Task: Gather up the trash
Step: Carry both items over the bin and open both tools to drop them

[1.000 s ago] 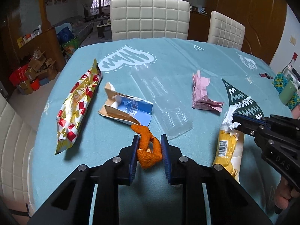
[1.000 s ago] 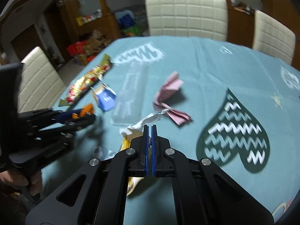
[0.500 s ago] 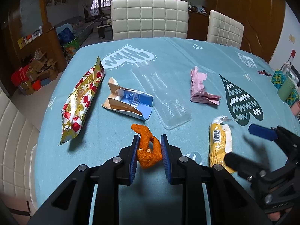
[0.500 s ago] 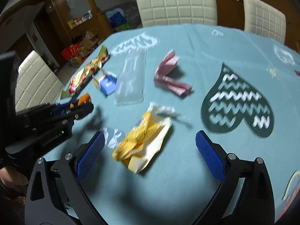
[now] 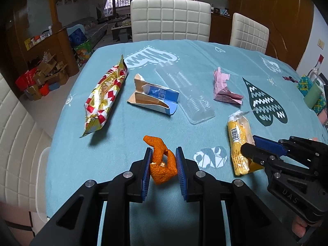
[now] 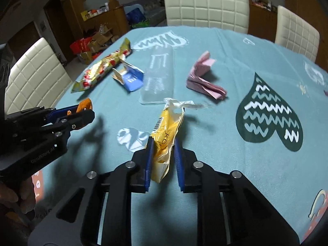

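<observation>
A crumpled orange peel (image 5: 162, 164) sits between the blue pads of my left gripper (image 5: 163, 153), which is shut on it just above the teal tablecloth (image 5: 127, 139). My right gripper (image 6: 163, 143) is closing its jaws around a yellow wrapper (image 6: 166, 127) with a barcode, and both pads touch the wrapper's near end. In the left wrist view the right gripper (image 5: 251, 147) comes in from the right over the same yellow wrapper (image 5: 237, 135). The left gripper (image 6: 86, 110) with the orange peel (image 6: 85, 103) shows at the left of the right wrist view.
Farther back on the table lie a red-and-gold snack bag (image 5: 104, 94), a torn blue carton (image 5: 155, 99), a clear plastic tray (image 5: 188, 94) and crumpled pink paper (image 5: 222, 89). A green cup (image 5: 311, 96) stands at the right edge. White padded chairs (image 5: 170, 18) ring the table.
My right gripper let go of the wrapper's white end, opened wide, drew back and closed on its yellow body. The left gripper pulled back a little with the peel.
</observation>
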